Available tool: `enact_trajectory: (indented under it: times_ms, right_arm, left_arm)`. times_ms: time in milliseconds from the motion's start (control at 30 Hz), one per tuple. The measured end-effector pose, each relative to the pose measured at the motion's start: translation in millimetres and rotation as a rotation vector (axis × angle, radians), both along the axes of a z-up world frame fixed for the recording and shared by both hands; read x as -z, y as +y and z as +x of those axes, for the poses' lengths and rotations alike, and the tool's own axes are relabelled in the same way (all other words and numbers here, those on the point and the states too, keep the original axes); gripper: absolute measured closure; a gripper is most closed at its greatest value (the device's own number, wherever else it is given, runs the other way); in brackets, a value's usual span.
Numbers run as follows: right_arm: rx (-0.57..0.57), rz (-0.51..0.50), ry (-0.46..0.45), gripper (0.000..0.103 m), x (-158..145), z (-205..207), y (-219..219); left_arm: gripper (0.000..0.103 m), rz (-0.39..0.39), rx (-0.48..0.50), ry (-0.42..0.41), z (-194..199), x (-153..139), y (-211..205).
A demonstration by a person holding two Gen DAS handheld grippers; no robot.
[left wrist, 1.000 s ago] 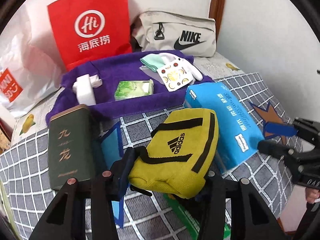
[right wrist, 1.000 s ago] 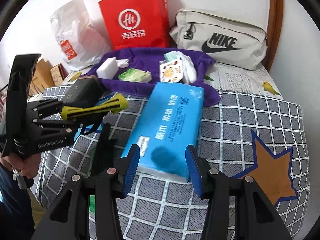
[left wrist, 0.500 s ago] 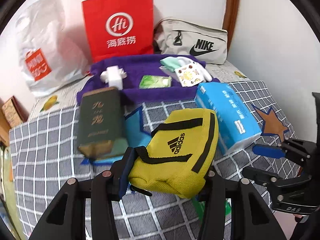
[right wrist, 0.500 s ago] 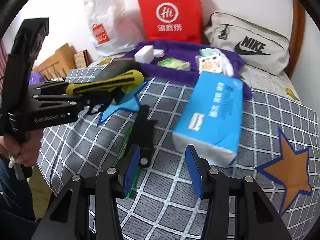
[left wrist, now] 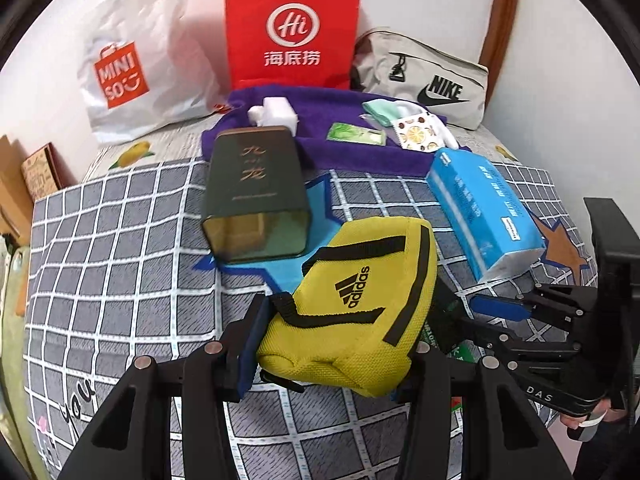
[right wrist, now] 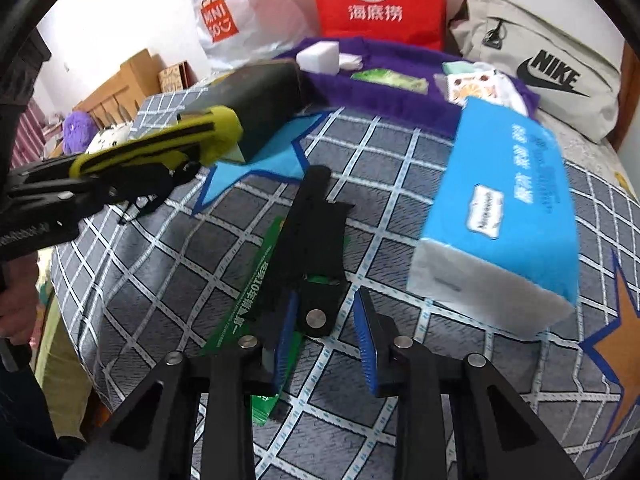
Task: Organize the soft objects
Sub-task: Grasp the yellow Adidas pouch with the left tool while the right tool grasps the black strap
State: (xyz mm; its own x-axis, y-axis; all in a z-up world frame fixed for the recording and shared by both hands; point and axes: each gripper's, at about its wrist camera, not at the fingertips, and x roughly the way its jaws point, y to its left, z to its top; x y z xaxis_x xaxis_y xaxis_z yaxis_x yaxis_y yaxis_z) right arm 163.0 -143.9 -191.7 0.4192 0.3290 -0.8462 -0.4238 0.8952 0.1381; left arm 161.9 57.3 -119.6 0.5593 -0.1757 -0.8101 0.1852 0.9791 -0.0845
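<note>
**Left wrist view: yellow pouch held up, right gripper closing over the black strap**

Left wrist view shows the left gripper clamped on a yellow pouch, its blue pads pressing both ends so the pouch hangs clear of the checked bedspread. From the right wrist view the same pouch shows edge-on at the left, well above the bed.

The right gripper points down at a black strap lying on a green packet. Its jaws are closing, with the strap's round metal end between the pads — but the pads do not look to be pressing on it yet (the left pad is close beside it).

Judging how far things have got: only the pouch is lifted, and it has not been set down anywhere. At the far end of the bed a purple towel already carries a white sponge, a small green pack and some cloths. A blue tissue pack and a dark green tin lie on the bedspread — the tin's far end overlaps the towel's edge. A red paper bag, a white plastic bag and a grey pouch stand behind. Most of the sorting looks still to be done.
</note>
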Motion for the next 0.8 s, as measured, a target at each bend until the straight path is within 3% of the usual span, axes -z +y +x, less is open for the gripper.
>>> enact_trajectory:
  times_ms: [233,433,800]
  right_arm:
    - [-0.014,-0.013,-0.015,0.074,3.2,4.1,7.9]
    - [-0.024,-0.011,-0.032,0.081,0.6,-1.2,3.6]
    - [-0.001,-0.111,-0.004,0.08,-0.1,-19.5,-20.3]
  left_arm:
    - [0.057,-0.024,-0.023,0.017,2.6,7.9,8.5]
    - [0.057,-0.039,-0.016,0.023,2.5,12.2,8.4]
    - [0.057,-0.071,-0.013,0.027,1.5,14.5,10.8]
